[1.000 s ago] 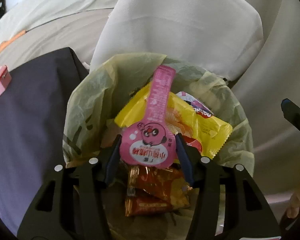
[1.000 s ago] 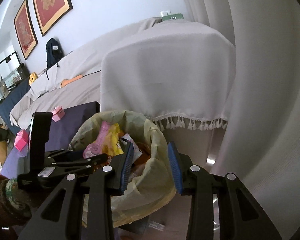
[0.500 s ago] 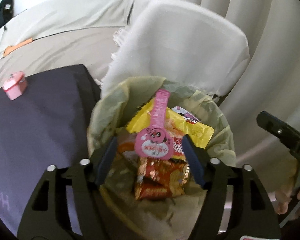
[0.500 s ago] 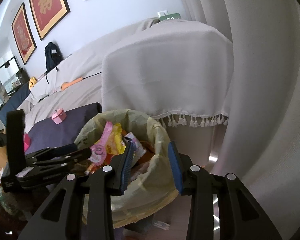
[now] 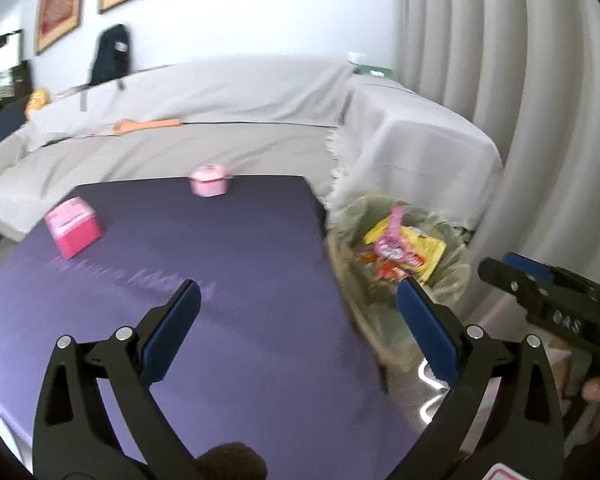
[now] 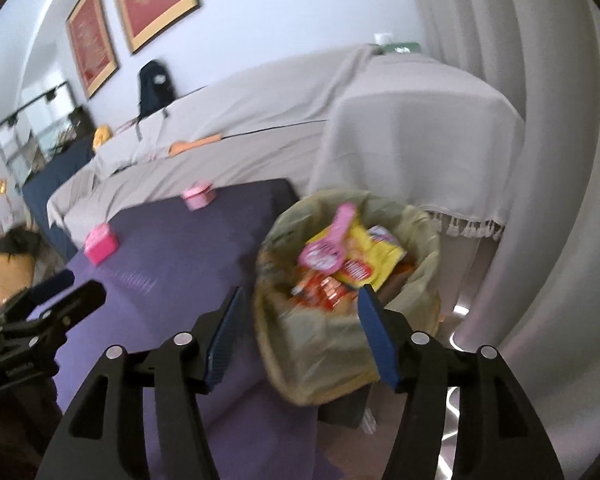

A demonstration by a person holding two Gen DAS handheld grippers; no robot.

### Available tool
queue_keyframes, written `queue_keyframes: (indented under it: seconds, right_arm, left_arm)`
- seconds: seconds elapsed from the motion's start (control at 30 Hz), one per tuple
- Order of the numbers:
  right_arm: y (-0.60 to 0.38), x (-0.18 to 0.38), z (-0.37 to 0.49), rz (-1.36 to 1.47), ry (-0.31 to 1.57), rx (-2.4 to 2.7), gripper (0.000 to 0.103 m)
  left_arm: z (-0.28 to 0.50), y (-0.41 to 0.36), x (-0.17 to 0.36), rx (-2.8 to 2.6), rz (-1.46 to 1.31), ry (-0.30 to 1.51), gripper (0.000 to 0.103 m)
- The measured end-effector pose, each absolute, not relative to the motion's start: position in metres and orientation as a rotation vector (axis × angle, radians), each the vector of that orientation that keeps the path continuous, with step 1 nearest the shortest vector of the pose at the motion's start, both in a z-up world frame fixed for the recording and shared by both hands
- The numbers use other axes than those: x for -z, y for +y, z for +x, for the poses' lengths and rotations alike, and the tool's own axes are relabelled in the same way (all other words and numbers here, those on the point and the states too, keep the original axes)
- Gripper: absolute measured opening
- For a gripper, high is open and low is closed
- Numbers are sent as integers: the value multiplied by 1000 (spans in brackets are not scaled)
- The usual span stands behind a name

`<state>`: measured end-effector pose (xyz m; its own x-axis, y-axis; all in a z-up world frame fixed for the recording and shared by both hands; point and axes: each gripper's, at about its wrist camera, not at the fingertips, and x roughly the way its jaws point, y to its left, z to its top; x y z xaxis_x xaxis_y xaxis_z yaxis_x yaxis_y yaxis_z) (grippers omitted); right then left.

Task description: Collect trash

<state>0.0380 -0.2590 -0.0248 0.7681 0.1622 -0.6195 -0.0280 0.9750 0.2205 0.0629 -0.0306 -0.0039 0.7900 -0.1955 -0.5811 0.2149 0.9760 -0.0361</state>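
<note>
Left gripper [image 5: 298, 312] hangs wide apart and empty over the purple-clothed table [image 5: 220, 280], while the right gripper [image 6: 300, 320], jaws also spread and gripping nothing, hovers above the near rim of the round bin lined with a pale yellow-green bag [image 6: 420, 280]. That bin stands off the table's far right corner, hemmed in by the grey-draped sofa arm [image 6: 412, 148] behind and pale pleated curtains [image 6: 560, 200] to the right. On top inside lie a yellow snack packet [image 6: 374, 256], a pink paddle-shaped wrapper [image 6: 326, 254] and red-orange wrappers [image 6: 320, 290]; a pink box [image 5: 73, 232] and a pale pink lidded tin [image 5: 210, 180] sit well apart on the otherwise open tabletop.
</note>
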Motion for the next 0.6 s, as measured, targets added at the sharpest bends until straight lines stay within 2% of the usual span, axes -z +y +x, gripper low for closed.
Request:
queue_keyframes:
  seconds: [0.27,0.6]
  right_arm:
    - [-218,13,-22,87,663,-86,61]
    - [-217,11,-52,30,626,-41,61]
  left_arm:
    - [11,-17,-7,159,48,541,94]
    - [-9,-23,-13,133,81,550,94]
